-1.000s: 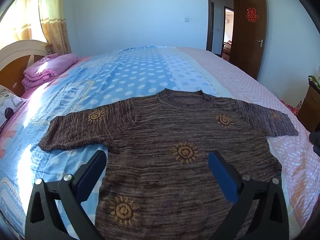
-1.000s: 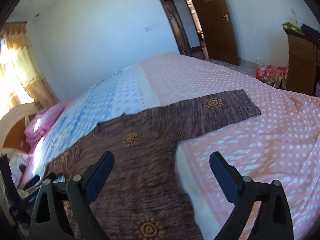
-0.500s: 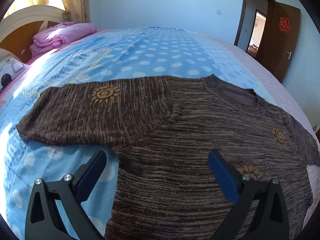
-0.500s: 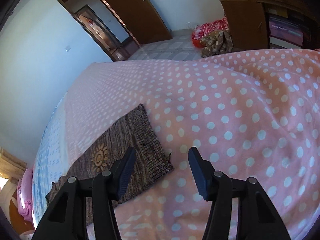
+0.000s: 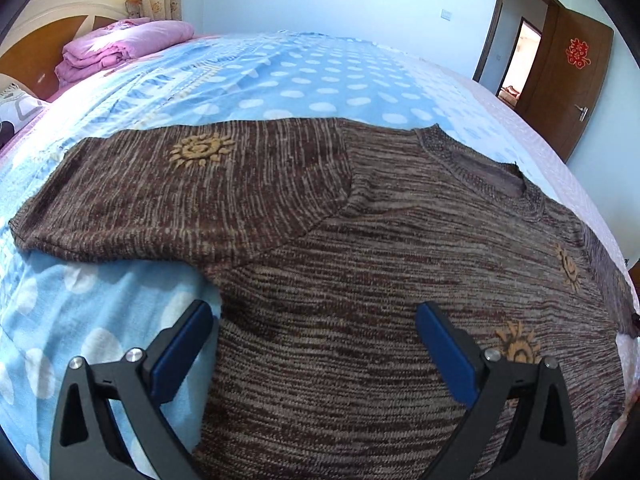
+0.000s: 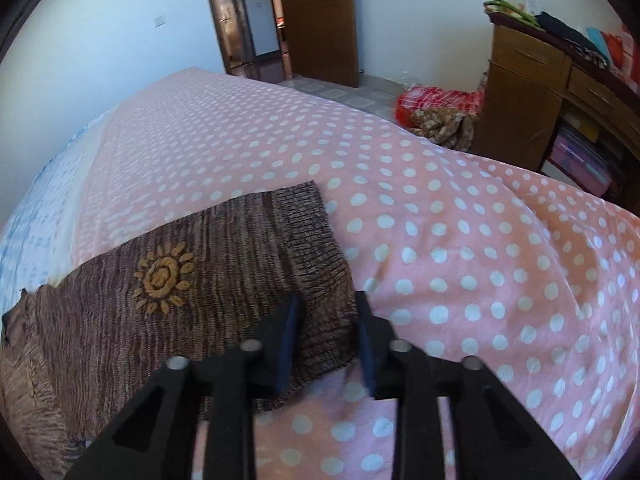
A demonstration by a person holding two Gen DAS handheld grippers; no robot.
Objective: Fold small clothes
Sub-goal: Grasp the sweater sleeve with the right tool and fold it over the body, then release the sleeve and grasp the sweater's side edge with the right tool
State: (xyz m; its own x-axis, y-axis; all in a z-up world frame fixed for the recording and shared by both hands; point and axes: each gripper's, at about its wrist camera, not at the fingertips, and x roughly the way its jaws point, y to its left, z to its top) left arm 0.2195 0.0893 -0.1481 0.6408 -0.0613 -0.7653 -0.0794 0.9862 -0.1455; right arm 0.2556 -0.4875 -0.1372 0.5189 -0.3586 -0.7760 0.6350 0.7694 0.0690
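Observation:
A brown knit sweater (image 5: 360,260) with orange sun motifs lies flat, front up, on the bed. My left gripper (image 5: 316,332) is wide open low over the sweater's body, just below the left armpit, left sleeve (image 5: 168,192) ahead. In the right wrist view the right sleeve (image 6: 224,272) lies on the pink dotted cover. My right gripper (image 6: 328,320) is partly closed, its jaws straddling the near corner of the sleeve cuff (image 6: 320,248). I cannot tell whether the pads touch the cloth.
The bed has a blue dotted cover (image 5: 280,76) and a pink dotted cover (image 6: 480,280). Folded pink bedding (image 5: 120,44) lies by the headboard. A wooden cabinet (image 6: 532,92), a pile of cloth on the floor (image 6: 436,112) and the door (image 6: 320,20) are beyond the bed.
My left gripper moved lower and closer toward the left armpit, still wide open. My right gripper came down onto the right sleeve cuff corner and its jaws narrowed around it.

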